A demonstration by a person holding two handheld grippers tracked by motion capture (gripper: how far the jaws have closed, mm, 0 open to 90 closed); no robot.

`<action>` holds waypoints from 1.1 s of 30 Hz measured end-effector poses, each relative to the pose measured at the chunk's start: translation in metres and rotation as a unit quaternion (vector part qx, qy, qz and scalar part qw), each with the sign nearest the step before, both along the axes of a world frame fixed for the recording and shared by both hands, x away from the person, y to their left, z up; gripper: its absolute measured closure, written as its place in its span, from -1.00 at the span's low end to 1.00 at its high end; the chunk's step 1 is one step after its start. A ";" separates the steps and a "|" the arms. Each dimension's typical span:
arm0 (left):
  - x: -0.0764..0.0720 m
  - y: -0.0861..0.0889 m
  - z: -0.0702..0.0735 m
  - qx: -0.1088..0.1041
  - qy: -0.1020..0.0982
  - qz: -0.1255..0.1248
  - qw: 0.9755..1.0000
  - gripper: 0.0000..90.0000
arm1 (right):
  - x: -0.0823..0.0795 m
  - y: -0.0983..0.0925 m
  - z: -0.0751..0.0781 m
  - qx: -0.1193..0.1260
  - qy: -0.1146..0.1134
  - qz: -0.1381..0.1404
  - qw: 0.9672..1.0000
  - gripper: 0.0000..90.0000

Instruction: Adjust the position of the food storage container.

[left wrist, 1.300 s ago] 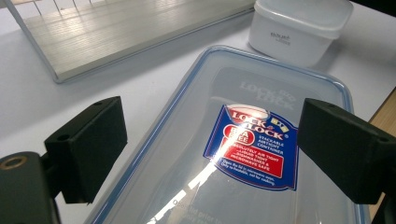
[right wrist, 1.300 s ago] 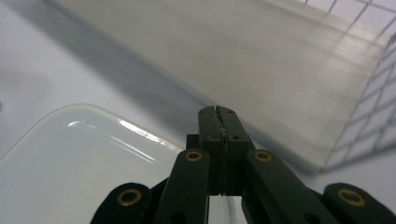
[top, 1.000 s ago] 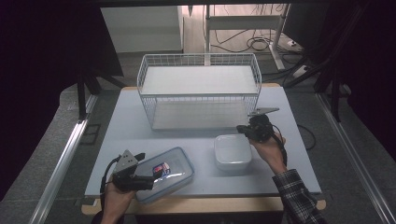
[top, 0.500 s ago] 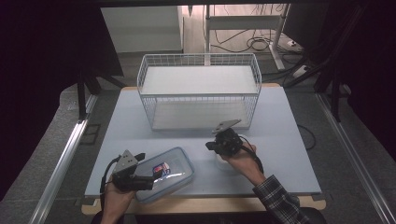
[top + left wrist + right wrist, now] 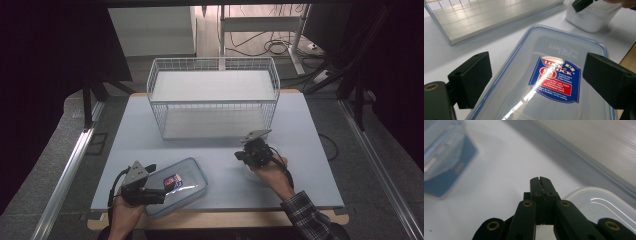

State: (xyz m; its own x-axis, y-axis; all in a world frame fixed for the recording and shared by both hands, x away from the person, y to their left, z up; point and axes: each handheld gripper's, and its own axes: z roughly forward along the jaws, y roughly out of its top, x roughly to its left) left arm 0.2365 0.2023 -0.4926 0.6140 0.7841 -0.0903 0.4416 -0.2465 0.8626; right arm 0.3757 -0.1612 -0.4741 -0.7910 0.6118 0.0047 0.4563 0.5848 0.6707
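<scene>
- The lidded box (image 5: 176,186) is a clear, flat rectangular container with a blue-rimmed lid; it lies on the table (image 5: 215,150) in front of the rack's left end, near the table's front edge.
- Its long axis runs on a slant, from the near left corner up toward the rack (image 5: 214,95); the lid faces up.
- The left gripper (image 5: 159,192) sits at the box's near left end, held by the left hand (image 5: 122,215). In the left gripper view its jaws stand spread wide, one on each side of the lid, with the box (image 5: 554,82) between them; I cannot tell whether they touch it.
- That view also shows the lid's blue and red label (image 5: 555,78), printed "LOCK & LOCK", which the high view gives as only a small patch.
- What the box holds cannot be told through the lid.
- The rack is a white wire basket standing behind both containers; I see nothing in it.
- The tub (image 5: 272,152), a small white container, sits in front of the rack's right end, well apart from the box and mostly covered by the right hand (image 5: 274,170).
- The right gripper (image 5: 239,156) is at the tub's left side. In the right gripper view its jaws are pressed together with nothing between them, over bare table, the tub's rim (image 5: 604,202) just beside them.
- That view shows the box (image 5: 444,152) blurred at the far left.
</scene>
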 end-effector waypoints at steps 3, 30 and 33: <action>0.000 0.000 0.000 0.000 0.001 0.000 1.000 -0.81 | 0.000 -0.024 0.001 0.004 0.002 -0.023 1.000 0.99; -0.005 -0.006 0.008 0.022 0.015 0.006 1.000 -0.53 | -0.024 -0.110 0.010 0.028 -0.040 -0.099 0.994 0.97; -0.009 0.002 0.012 0.010 0.013 0.006 1.000 -0.29 | -0.029 -0.105 0.012 0.029 -0.057 -0.088 0.994 0.97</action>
State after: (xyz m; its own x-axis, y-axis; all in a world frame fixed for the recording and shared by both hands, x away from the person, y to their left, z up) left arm 0.2274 0.2040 -0.4805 0.6022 0.7932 -0.0905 0.4673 -0.2583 0.8455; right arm 0.3464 -0.2663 -0.4623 -0.6697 0.7416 -0.0394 0.4668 0.4615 0.7544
